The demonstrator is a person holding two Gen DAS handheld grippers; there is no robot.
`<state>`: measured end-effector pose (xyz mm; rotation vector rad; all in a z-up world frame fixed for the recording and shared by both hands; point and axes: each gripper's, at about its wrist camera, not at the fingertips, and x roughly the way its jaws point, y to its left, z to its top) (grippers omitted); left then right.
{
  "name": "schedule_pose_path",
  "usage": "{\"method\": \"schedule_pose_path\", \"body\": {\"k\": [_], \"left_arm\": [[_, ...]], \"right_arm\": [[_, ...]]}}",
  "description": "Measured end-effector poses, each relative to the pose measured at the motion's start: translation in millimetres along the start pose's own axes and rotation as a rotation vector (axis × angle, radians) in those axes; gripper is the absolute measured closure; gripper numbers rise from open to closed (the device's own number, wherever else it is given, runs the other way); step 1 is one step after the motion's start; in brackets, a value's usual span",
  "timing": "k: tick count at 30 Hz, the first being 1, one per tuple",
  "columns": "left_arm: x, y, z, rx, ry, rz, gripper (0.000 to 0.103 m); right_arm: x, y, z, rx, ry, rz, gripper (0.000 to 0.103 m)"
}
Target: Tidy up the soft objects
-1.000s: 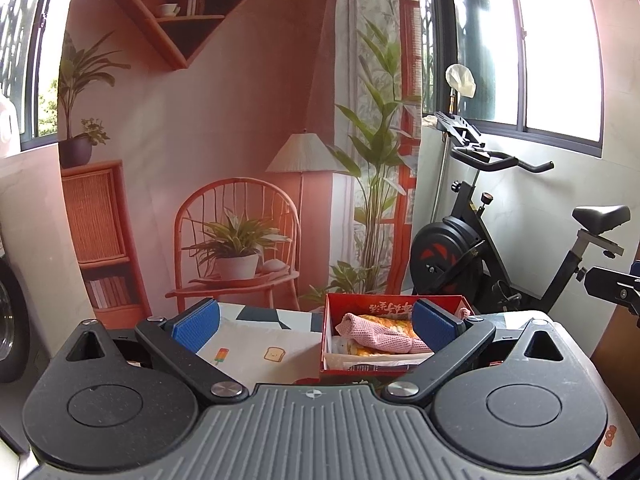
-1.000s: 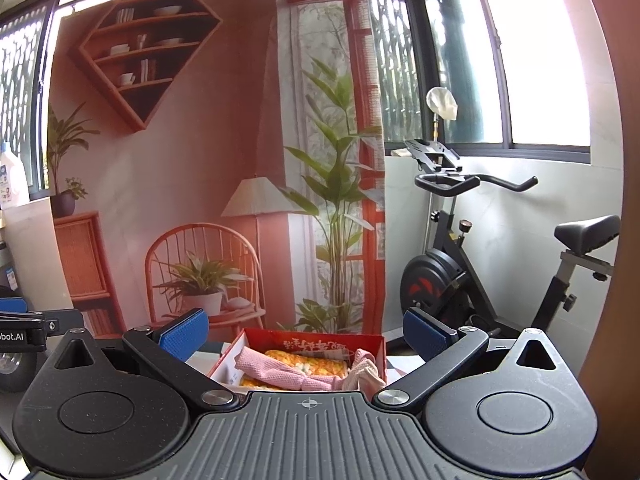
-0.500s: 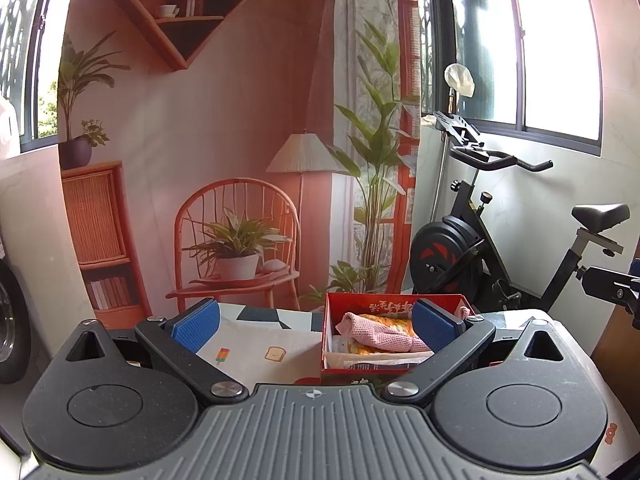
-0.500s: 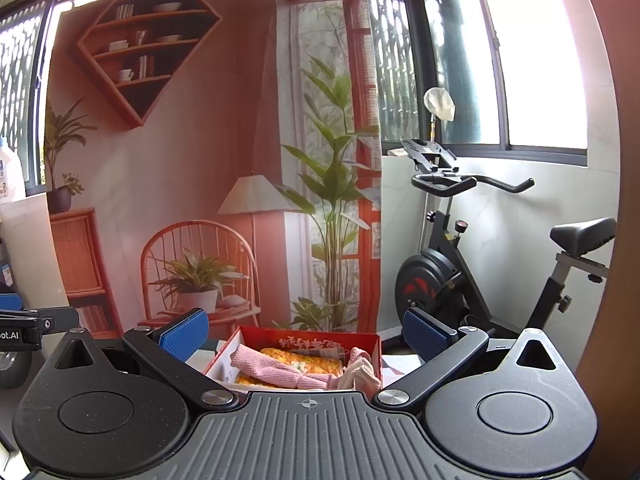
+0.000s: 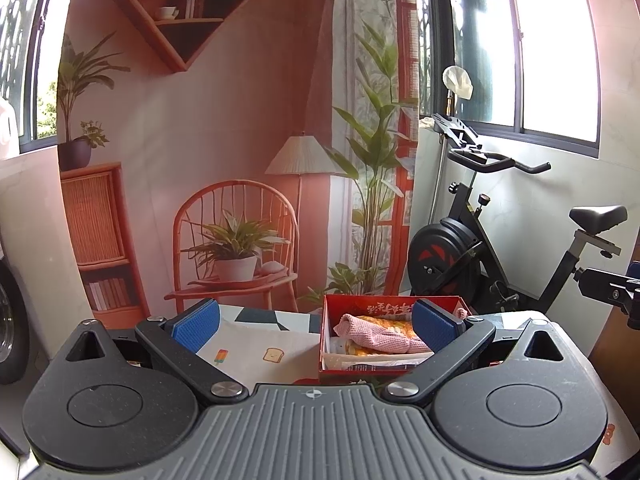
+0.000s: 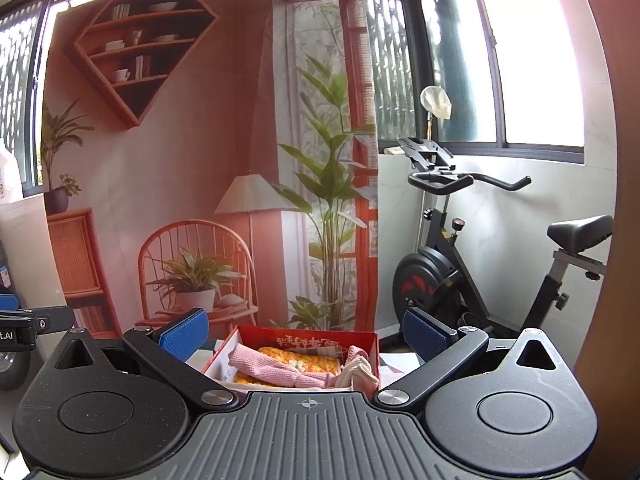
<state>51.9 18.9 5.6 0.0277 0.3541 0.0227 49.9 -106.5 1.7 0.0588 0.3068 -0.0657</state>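
Both claws are held level above the table and both stand wide apart with nothing between their blue pads. The red box (image 6: 320, 340) sits on the table with the patterned cloth (image 5: 256, 344), and the soft things are already inside it: a pink cloth (image 6: 276, 370) lies rolled across a yellow patterned cloth (image 6: 300, 358), and a paler piece of fabric (image 6: 358, 374) hangs over the near right corner of the box. From the right gripper (image 6: 304, 330) the box is straight ahead and a little below, almost centred between the two fingers, so this hand seems the better placed one. From the left gripper (image 5: 316, 320) the same box (image 5: 332, 364) lies ahead but to the right side, partly behind the right pad, while the table in front of its left pad shows only printed pictures (a popsicle and a slice of toast). The long axis of the pink roll (image 5: 380, 338) runs across the box from far left to near right in both views, not along the fingers. I judge that little is left to do; if the hanging fabric must be tucked in, the right hand would reach forward and down to it. An exercise bike (image 6: 480, 264) stands behind the table, well apart from the work.
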Motion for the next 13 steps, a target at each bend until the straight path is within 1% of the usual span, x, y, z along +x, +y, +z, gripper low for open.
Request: {"method": "schedule_pose_path", "body": {"k": [13], "left_arm": [[-1.9,2.0,-1.0,0.003,-0.009,-0.011,0.000]], "right_arm": [[-0.9,-3.7,-1.6,0.005,0.003,-0.004,0.000]]}}
